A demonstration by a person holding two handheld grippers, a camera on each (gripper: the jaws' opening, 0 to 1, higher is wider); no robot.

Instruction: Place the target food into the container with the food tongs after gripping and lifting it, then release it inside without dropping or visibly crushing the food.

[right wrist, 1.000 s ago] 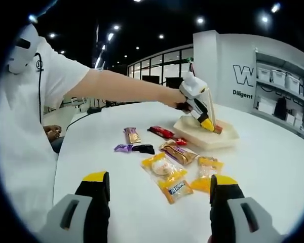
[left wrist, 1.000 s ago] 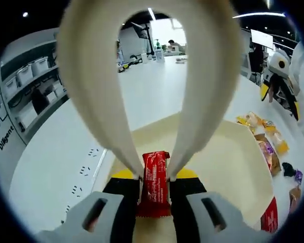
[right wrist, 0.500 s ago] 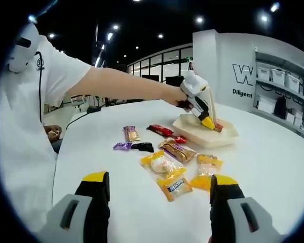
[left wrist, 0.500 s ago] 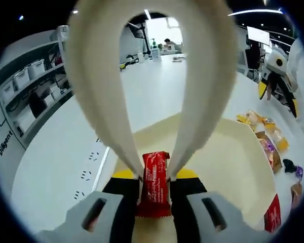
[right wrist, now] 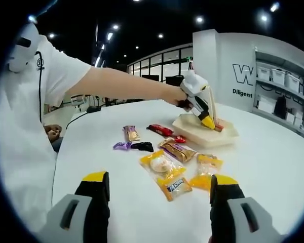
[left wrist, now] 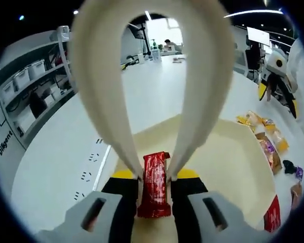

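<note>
Left gripper (left wrist: 154, 177): jaws closed on the cream plastic food tongs (left wrist: 116, 101), whose tips pinch the snack.
Target food: red foil-wrapped snack bar (left wrist: 154, 185), upright between the tong tips, at 6 o'clock in the left gripper view, over the container.
Container: shallow cream square tray (left wrist: 233, 162) on the white round table (right wrist: 273, 157); at 2 o'clock in the right gripper view.
Right gripper (right wrist: 161, 195): jaws spread wide, holding nothing, above the table.
Loose snacks: yellow packets (right wrist: 164, 172), brown wrapper (right wrist: 176, 151), purple candy (right wrist: 122, 146), red wrapper (right wrist: 161, 130), scattered left of the tray.
Person: white sleeve (right wrist: 55, 76), arm extended at 10 o'clock.
</note>
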